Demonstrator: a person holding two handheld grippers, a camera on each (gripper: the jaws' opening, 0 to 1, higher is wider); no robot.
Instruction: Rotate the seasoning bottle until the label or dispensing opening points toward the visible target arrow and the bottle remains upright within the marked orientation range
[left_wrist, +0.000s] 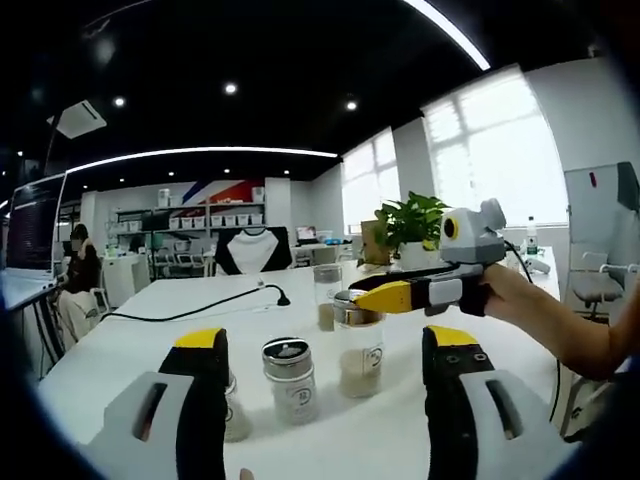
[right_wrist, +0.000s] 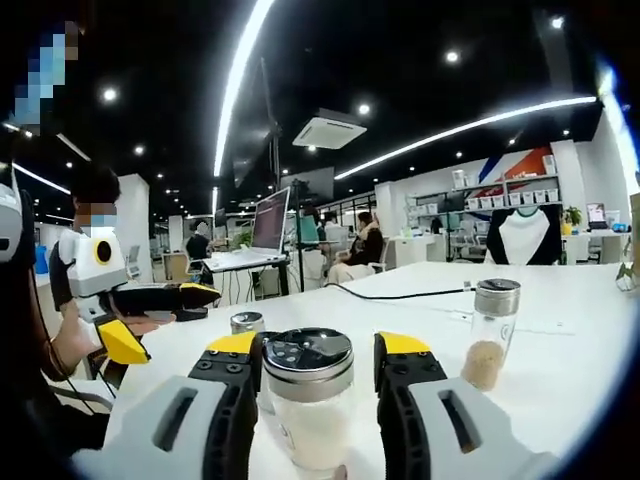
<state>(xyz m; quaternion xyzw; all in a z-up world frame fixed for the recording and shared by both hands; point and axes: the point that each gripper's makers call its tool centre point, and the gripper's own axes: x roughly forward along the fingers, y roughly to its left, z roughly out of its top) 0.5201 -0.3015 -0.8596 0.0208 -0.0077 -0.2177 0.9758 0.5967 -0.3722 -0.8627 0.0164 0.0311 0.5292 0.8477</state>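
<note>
Between the right gripper's (right_wrist: 311, 372) jaws, the bottle (right_wrist: 308, 400) is pinched at its lid, upright on the table (right_wrist: 560, 330).
A tip or slip could be caused by twisting; no arrow is seen. Left gripper (left_wrist: 325, 365) is spread before the table's near edge.

Four seasoning bottles (left_wrist: 290, 378) (left_wrist: 360, 350) (left_wrist: 327, 297) (left_wrist: 236, 412) (one half hidden behind a jaw), two hand-held grippers (left_wrist: 325, 342) (right_wrist: 318, 346).
</note>
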